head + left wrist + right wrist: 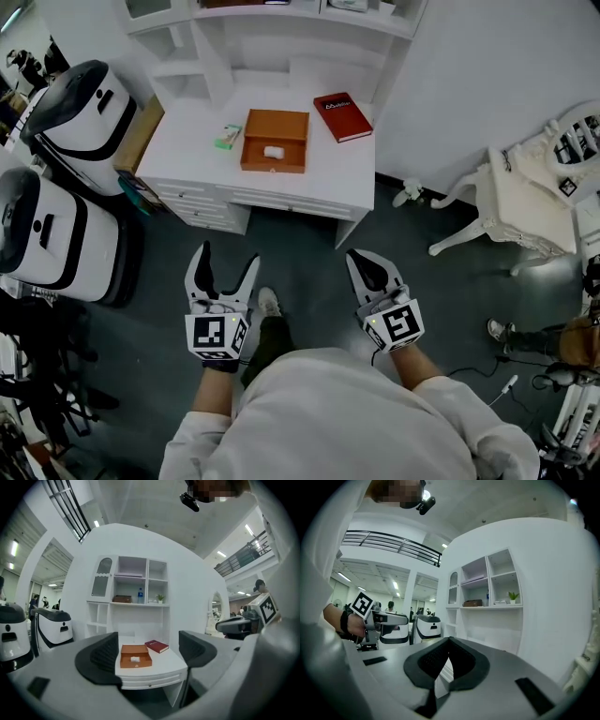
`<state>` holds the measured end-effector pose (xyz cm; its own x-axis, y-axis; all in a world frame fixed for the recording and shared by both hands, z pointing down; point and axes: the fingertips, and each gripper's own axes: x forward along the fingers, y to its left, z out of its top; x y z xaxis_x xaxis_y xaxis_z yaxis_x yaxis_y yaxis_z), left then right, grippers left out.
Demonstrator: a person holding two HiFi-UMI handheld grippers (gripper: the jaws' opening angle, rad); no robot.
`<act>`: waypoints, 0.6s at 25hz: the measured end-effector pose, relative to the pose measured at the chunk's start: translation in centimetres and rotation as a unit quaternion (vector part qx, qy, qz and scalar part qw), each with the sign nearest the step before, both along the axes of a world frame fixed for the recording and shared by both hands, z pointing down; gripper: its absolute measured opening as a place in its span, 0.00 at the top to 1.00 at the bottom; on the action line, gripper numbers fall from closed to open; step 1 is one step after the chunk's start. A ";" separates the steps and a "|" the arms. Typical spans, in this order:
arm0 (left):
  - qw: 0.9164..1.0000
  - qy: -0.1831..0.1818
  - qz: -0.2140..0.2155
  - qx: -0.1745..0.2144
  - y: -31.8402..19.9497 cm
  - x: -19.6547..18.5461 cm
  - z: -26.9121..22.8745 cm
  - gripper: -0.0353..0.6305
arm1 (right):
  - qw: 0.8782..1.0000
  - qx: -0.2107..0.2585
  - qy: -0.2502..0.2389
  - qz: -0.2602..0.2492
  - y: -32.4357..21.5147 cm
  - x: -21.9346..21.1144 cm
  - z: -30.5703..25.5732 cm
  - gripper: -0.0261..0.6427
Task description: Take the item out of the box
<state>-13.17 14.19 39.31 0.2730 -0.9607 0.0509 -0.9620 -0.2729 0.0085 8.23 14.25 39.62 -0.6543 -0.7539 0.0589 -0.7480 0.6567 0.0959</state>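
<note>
An open orange box (275, 141) lies on the white desk (192, 141), with a small white item (273, 151) inside it. The left gripper view shows the same box (135, 656) and item (135, 658) between its jaws, well ahead. My left gripper (222, 265) is held low over the floor in front of the desk, open and empty. My right gripper (372, 269) hangs beside it, shut with nothing in it; its pads (447, 663) meet at the tips.
A red book (342, 116) lies right of the box and a small green packet (227, 137) left of it. Two white-and-black machines (66, 178) stand at the left. A white ornate chair (525, 197) lies at the right. Shelves (140, 585) rise behind the desk.
</note>
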 end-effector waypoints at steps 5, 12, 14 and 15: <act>1.000 0.005 0.024 -0.012 -6.8 -2.2 0.0 0.34 | 1.000 -0.002 0.001 0.024 -6.3 -2.5 -1.1 0.93; 0.998 0.008 0.058 -0.030 -14.5 -4.8 0.3 0.35 | 0.999 -0.004 0.001 0.048 -13.9 -6.3 -2.0 0.93; 0.997 0.008 0.067 -0.035 -16.2 -5.4 0.7 0.35 | 0.999 -0.003 0.000 0.054 -15.5 -7.3 -2.1 0.93; 0.997 0.008 0.070 -0.038 -17.1 -5.6 1.0 0.35 | 0.998 -0.002 -0.001 0.056 -16.3 -7.8 -2.1 0.93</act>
<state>-18.81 -2.89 40.29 0.4052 -0.9068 0.1165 -0.9142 -0.4022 0.0489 0.43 -2.03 37.52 -0.5667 -0.8216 0.0618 -0.8164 0.5700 0.0922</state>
